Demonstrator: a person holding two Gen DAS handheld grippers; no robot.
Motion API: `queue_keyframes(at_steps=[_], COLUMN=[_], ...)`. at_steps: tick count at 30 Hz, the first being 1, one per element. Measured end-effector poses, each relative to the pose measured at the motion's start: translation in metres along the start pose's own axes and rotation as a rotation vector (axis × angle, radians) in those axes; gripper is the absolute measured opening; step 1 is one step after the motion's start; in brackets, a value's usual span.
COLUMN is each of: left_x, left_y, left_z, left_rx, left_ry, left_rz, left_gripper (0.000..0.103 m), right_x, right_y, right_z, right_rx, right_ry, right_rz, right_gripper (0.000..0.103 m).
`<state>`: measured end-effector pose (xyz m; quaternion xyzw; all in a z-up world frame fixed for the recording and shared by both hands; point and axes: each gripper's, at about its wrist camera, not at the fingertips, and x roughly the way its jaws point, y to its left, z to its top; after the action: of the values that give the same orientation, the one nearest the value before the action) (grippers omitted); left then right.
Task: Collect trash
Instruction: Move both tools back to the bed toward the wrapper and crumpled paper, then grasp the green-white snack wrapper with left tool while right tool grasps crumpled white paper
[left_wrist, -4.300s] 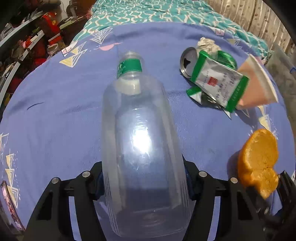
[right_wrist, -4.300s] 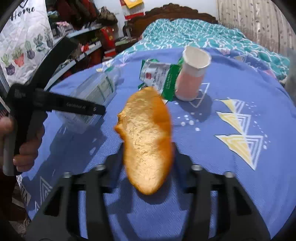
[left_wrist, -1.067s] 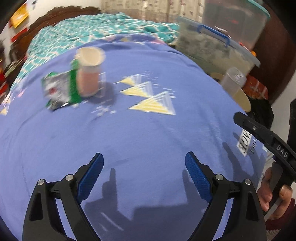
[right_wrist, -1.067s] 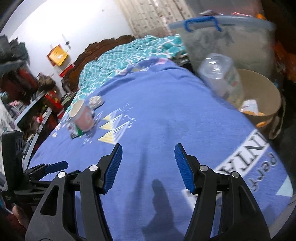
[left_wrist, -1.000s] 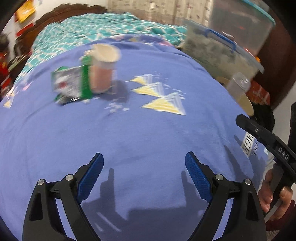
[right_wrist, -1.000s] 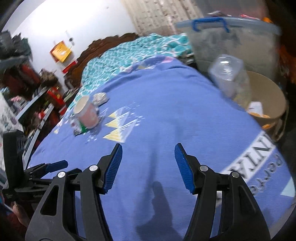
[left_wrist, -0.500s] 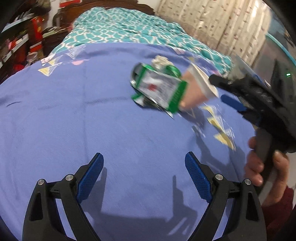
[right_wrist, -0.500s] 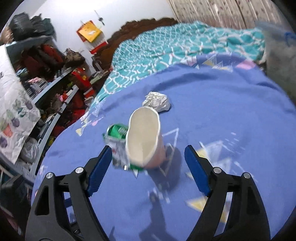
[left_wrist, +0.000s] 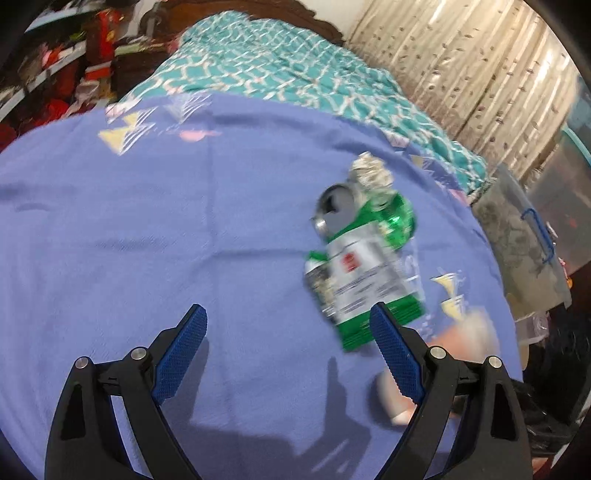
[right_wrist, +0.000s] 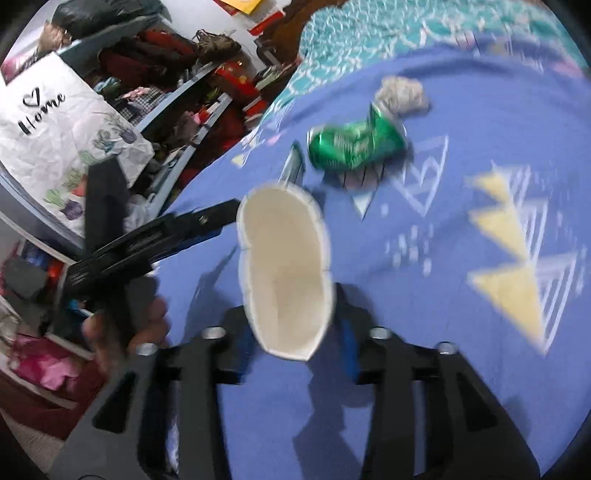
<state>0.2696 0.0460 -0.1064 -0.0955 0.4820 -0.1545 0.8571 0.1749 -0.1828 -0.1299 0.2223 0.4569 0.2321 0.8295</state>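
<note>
We see the left hand-held gripper (left_wrist: 286, 330) with its blue pads spread wide over the blue bedspread (left_wrist: 147, 229), nothing between them. Just past its right pad lies a green-and-white snack wrapper (left_wrist: 364, 284), overlapping a crushed green can (right_wrist: 354, 146), with a crumpled foil ball (right_wrist: 402, 96) touching the can's far end.

The right hand-held gripper (right_wrist: 295, 332) has a paper cup (right_wrist: 284, 273) standing between its fingers, mouth towards the camera. Its jaws have just been opening, and we cannot tell whether the pads touch the cup's sides. In the left view the cup is a pink blur behind the right finger.

A hand (right_wrist: 125, 332) at the left edge holds the other tool's handle. Cluttered shelves (right_wrist: 184, 99) stand beyond.
</note>
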Motion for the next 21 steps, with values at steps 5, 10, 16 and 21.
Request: queue_keyframes(at_steps=[5,10,16,21], left_x=[0.007,0.018,0.057,0.071], left_y=[0.008,-0.017,-0.046,-0.061], left_z=[-0.006,0.006,0.02,0.018], left_rx=[-0.02,0.043,0.095,0.144], left_ry=[0.024,0.025,0.081,0.047], left_rz=[0.009,-0.002,0.018,0.081], left_gripper=[0.086,0.086,0.086,0.078], right_x=[-0.04,-0.049,0.017,0.093], right_y=[-0.025,-0.045,-0.046,-0.051], right_z=[0.015,0.074,0.17,0.232], right_rx=[0.007,0.051,-0.036,-0.08], right_ry=[-0.212,-0.329,-0.223,-0.031], right_rz=[-0.241,-0.308,-0.409,-0.422], right_gripper=[0.09,0.089,0.088,0.089])
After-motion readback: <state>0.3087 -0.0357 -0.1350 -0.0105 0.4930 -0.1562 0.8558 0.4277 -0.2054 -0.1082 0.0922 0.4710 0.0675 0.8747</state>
